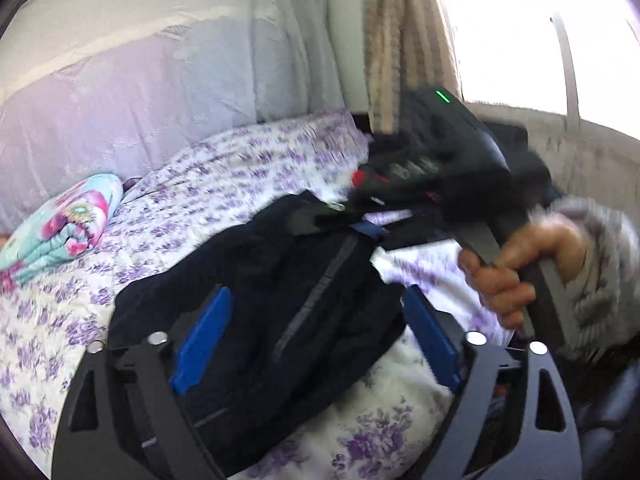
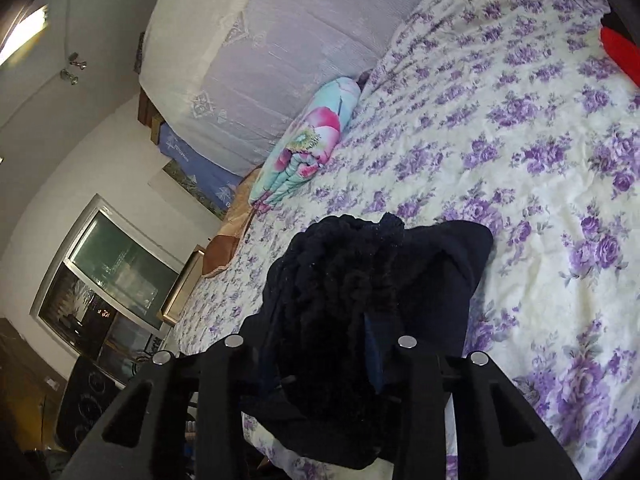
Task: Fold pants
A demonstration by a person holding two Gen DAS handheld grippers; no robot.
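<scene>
Dark navy pants (image 1: 280,280) lie bunched on a bed with a purple-flowered sheet (image 1: 60,300). My left gripper (image 1: 316,316) is open, its blue fingers (image 1: 204,332) spread either side of the pants' fabric. In the left wrist view my right gripper (image 1: 340,210) reaches in from the right, held by a hand (image 1: 516,272), its tips at the far edge of the pants. In the right wrist view the right gripper (image 2: 360,344) is shut on a bunched fold of the pants (image 2: 360,280), which drapes over and hides its fingers.
A rolled floral blanket (image 1: 68,224) lies at the bed's far left, also seen in the right wrist view (image 2: 308,144). A white-covered headboard (image 1: 140,92) stands behind. A curtain (image 1: 404,40) and bright window are at the right. A red object (image 2: 620,56) sits at the bed's far edge.
</scene>
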